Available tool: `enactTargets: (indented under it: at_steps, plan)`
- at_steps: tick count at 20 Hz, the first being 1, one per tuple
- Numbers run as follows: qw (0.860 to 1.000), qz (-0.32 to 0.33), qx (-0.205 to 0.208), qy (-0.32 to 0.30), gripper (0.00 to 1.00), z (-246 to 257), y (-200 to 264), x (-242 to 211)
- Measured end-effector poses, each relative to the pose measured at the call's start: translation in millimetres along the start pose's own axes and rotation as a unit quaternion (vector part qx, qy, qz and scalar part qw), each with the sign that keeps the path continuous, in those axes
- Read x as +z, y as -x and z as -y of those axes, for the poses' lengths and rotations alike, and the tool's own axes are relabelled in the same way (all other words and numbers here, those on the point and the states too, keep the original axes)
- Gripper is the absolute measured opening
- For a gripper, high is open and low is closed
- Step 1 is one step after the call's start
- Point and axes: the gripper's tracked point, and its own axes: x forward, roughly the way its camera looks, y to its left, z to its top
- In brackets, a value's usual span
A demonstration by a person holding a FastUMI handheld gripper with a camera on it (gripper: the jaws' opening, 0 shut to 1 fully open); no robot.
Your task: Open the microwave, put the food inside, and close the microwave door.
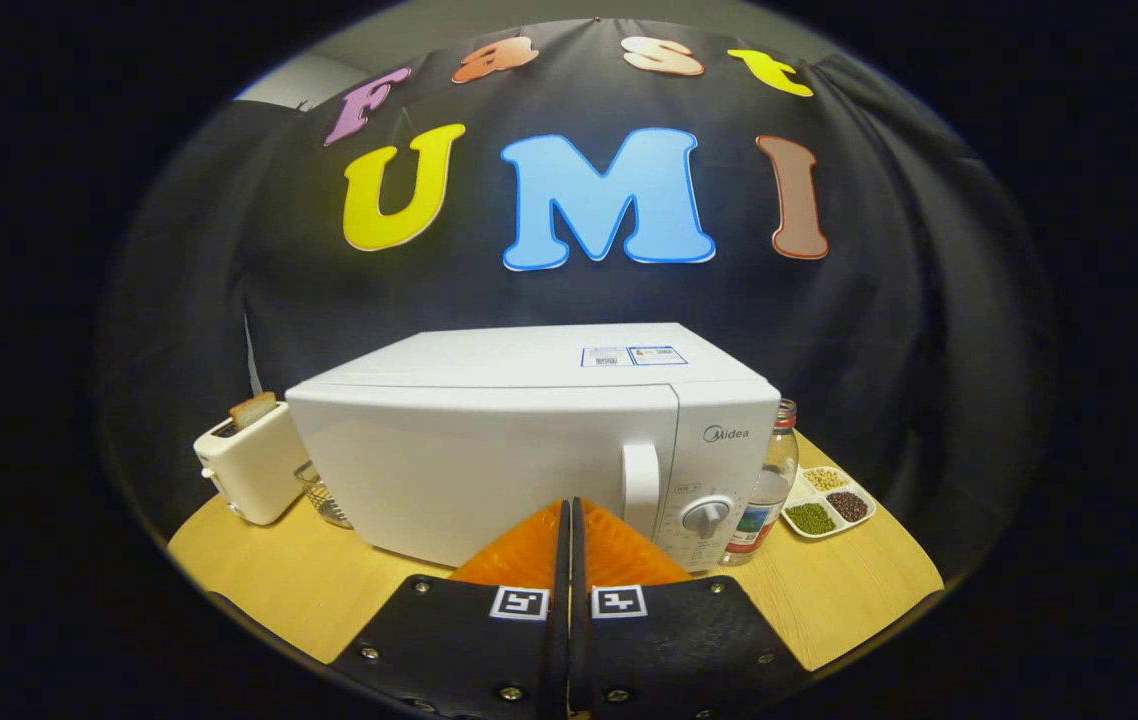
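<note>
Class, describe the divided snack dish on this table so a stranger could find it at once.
Start at the big white microwave, door closed, beyond the shut tool. Beside its dial side stands a clear bottle. Just past that lies the divided dish, the one low white tray holding separate green, dark and pale beans.

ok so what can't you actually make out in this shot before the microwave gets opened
- Microwave interior, gripper view: the door is closed, so nothing inside shows.
- Door handle: its lower end sits behind the shut gripper.
- Glass container between toaster and microwave: mostly hidden by the microwave, contents unclear.
- Bottle: partly behind the microwave's corner.
- Divided dish: fillings too small to identify.
</note>
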Motion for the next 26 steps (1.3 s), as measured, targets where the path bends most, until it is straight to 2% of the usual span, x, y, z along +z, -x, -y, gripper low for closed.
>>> enactTargets:
  at_steps: [6, 12, 15, 17, 19, 21, 22, 23, 26]
  plan:
    - [0.999, 0.047, 0.005, 0.003, 0.01, -12, 81, 25]
    - [0.996, 0.088, -0.028, 0.011, 0.01, 4, 149, 40]
    - [0.995, 0.094, -0.028, 0.001, 0.03, 5, 175, 39]
    - [0.994, 0.103, -0.028, -0.005, 0.15, 6, 191, 42]
    - [0.993, 0.111, -0.026, -0.005, 0.37, 5, 202, 43]
    - [0.992, 0.120, -0.028, 0.005, 0.73, 6, 206, 45]
    - [0.992, 0.122, -0.030, 0.011, 0.95, 8, 207, 45]
    - [0.992, 0.125, -0.030, 0.016, 0.98, 8, 209, 46]
    - [0.991, 0.128, -0.022, 0.010, 0.97, 3, 210, 51]
